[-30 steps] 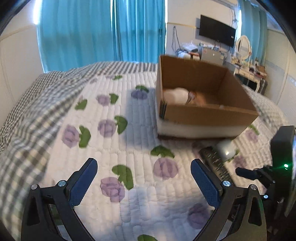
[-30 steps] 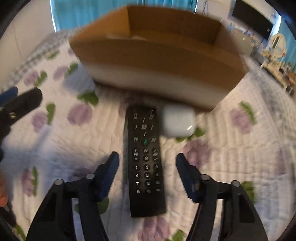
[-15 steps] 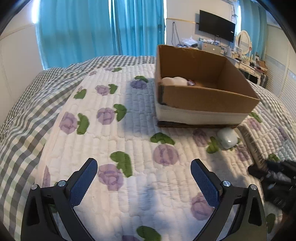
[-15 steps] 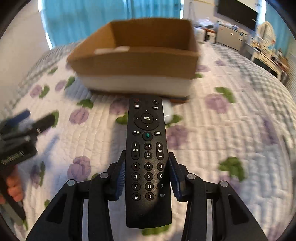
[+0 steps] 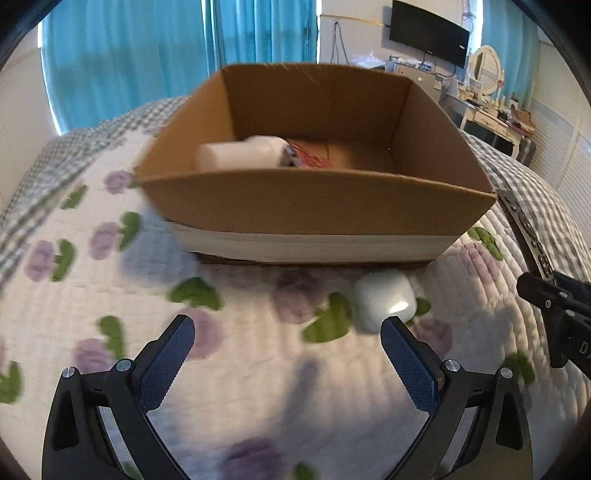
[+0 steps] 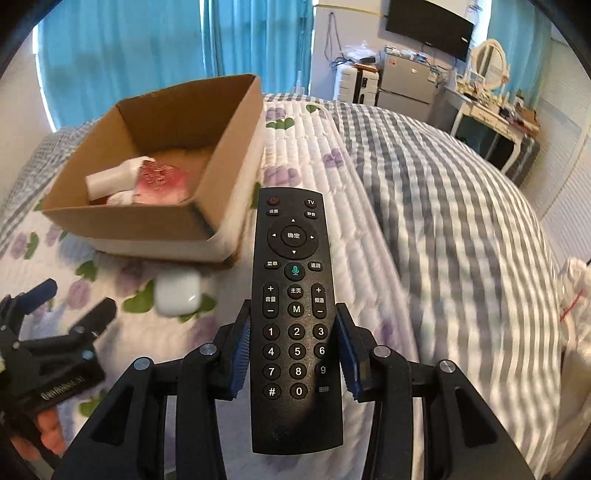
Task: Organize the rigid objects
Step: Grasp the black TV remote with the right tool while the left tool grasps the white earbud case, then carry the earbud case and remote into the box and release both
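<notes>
My right gripper (image 6: 293, 347) is shut on a black remote control (image 6: 295, 295) and holds it above the bed, to the right of the cardboard box (image 6: 122, 221). The remote's edge also shows in the left wrist view (image 5: 528, 232). The box (image 5: 317, 206) holds a white bottle (image 5: 240, 153) and a red packet (image 5: 310, 158). A white earbud case (image 5: 382, 301) lies on the quilt just in front of the box, near the right finger of my left gripper (image 5: 286, 354), which is open and empty. The case also shows in the right wrist view (image 6: 177, 291).
The bed has a white flowered quilt (image 5: 92, 295) and a grey checked blanket (image 6: 461, 221). Blue curtains (image 5: 147, 55), a wall TV (image 5: 428, 31) and a cluttered desk (image 6: 491, 114) stand behind. A white bag (image 6: 576, 295) lies at the right edge.
My right gripper closed on the remote, lifted it off the quilt and carried it right. My left gripper moved toward the box and the earbud case.
</notes>
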Tool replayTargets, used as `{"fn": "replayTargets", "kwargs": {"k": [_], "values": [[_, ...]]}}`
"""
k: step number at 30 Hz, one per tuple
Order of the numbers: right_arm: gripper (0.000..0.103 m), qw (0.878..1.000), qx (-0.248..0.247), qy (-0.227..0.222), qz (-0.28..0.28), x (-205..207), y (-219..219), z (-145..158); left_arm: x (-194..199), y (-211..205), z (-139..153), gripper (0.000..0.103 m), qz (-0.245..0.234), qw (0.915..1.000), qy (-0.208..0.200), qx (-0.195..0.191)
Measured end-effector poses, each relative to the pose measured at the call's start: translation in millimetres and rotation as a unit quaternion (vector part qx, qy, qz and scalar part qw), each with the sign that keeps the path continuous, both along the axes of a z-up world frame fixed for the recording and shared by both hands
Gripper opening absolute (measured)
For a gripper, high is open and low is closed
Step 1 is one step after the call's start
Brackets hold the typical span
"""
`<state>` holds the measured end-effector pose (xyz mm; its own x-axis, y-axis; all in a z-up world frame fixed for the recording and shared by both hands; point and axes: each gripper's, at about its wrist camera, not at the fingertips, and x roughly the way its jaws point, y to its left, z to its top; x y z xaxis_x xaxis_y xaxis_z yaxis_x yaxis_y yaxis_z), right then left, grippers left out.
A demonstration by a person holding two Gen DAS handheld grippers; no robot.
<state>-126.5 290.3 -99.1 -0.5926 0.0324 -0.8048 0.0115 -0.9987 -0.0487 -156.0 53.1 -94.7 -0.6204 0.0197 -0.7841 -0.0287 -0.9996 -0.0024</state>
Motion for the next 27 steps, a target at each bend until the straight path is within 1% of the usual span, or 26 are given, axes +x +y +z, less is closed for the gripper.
{"fn": "replayTargets", "kwargs": {"k": [3, 6, 9, 11, 12, 13, 14, 15, 18, 20, 22, 25, 27], "values": [[0.041, 1.0, 0.012, -0.001, 0.014, -22, 9, -3, -11, 15, -9, 0.103, -0.001, 0.9999, -0.002, 0.014], [0.041, 0.999, 0.014, -0.009, 0.031, -38, 15, -12, -21, 32, -17, 0.101, -0.007, 0.9998, -0.003, 0.02], [0.041, 0.999, -0.013, -0.022, 0.037, -43, 23, -21, -26, 47, -26, 0.1, -0.014, 0.9998, 0.002, 0.012], [0.041, 0.999, -0.025, -0.026, 0.036, -43, 27, -25, -29, 55, -31, 0.086, -0.022, 0.9997, -0.007, 0.001], [0.041, 0.999, -0.03, -0.026, 0.036, -42, 29, -25, -32, 58, -34, 0.082, -0.025, 0.9996, -0.012, 0.0], [0.041, 0.998, -0.035, -0.025, 0.036, -42, 30, -25, -33, 61, -36, 0.075, -0.029, 0.9995, -0.012, -0.001], [0.04, 0.998, -0.039, -0.024, 0.035, -41, 32, -25, -31, 64, -35, 0.062, -0.034, 0.9994, -0.007, -0.003], [0.04, 0.998, -0.042, -0.022, 0.034, -40, 33, -25, -30, 65, -34, 0.054, -0.04, 0.9992, -0.003, -0.006], [0.04, 0.999, -0.042, -0.014, 0.029, -34, 36, -25, -25, 62, -29, 0.053, -0.053, 0.9985, -0.011, -0.01], [0.04, 0.999, -0.037, -0.003, 0.022, -24, 36, -20, -15, 53, -22, 0.053, -0.056, 0.9983, -0.014, -0.01], [0.041, 0.999, -0.035, 0.01, 0.012, -13, 36, -11, 0, 43, -13, 0.053, -0.06, 0.9981, -0.011, -0.008], [0.041, 0.999, -0.047, 0.022, 0.003, 1, 33, 6, 19, 31, 2, 0.053, -0.062, 0.998, -0.01, -0.006], [0.041, 0.999, -0.045, 0.03, 0.002, 10, 25, 21, 29, 20, 20, 0.053, -0.064, 0.9979, -0.003, -0.001]]}}
